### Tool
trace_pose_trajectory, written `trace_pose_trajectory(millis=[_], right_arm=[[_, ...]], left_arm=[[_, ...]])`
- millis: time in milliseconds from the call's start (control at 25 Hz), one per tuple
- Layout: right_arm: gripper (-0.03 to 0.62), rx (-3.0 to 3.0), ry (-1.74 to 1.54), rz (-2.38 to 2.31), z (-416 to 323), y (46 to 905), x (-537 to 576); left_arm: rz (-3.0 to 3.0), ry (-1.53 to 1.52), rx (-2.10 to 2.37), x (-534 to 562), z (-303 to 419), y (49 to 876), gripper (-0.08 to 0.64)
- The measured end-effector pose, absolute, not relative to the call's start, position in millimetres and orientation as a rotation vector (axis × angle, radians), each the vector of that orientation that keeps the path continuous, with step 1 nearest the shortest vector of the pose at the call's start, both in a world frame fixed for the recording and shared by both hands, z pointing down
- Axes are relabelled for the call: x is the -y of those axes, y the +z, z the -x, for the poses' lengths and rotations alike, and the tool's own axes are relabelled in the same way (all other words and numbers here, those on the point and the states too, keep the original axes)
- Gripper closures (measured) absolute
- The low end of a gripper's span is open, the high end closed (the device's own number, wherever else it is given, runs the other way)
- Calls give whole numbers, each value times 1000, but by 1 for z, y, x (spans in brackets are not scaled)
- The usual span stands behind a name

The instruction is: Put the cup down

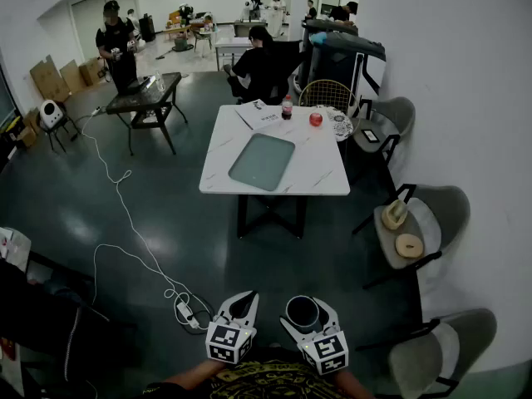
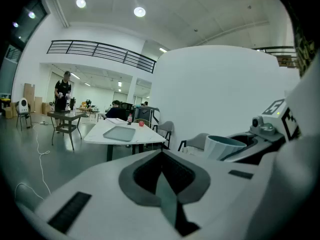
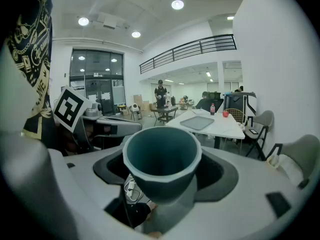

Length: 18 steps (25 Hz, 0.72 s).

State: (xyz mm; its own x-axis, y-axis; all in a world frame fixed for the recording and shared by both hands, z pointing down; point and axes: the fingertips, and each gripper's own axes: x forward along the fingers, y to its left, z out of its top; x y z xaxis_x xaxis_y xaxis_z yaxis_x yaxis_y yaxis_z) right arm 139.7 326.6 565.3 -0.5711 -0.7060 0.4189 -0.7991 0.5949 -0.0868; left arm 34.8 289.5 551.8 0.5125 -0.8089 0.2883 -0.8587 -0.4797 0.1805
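Grey-green floor [image 1: 166, 214] across most of the head view, crossed on the left by a thin white cable [image 1: 125, 210]. Just above the middle of the frame, a white table [image 1: 320, 177], well apart from both grippers. Flat near its centre, a grey tray [image 1: 262, 162]; along its upper edge, papers [image 1: 259, 115], a bottle [image 1: 288, 107] and a small red thing [image 1: 316, 119]. At the right edge, grey chairs [image 1: 445, 206] lined up against the white wall. At upper left, a dark side table [image 1: 150, 90] with a person standing behind it.

At bottom centre of the head view, side by side and pointing up the frame, the two hand-held tools. On the left, the left gripper [image 2: 162, 159], closed tip to tip with nothing between. On the right, the right gripper [image 1: 309, 307], spread wide and clamped on a dark teal cup [image 3: 161, 156]. Cup upright, empty, rim facing the camera in the right gripper view, held in the air above the floor at the bottom of the head view.
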Motion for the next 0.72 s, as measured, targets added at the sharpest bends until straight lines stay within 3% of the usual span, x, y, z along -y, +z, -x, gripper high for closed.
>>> trace_pose_trajectory(millis=[720], right_arm=[[216, 2495, 414, -1243, -143, 557, -322]], left_arm=[[-2451, 243, 1386, -291, -38, 553, 551]])
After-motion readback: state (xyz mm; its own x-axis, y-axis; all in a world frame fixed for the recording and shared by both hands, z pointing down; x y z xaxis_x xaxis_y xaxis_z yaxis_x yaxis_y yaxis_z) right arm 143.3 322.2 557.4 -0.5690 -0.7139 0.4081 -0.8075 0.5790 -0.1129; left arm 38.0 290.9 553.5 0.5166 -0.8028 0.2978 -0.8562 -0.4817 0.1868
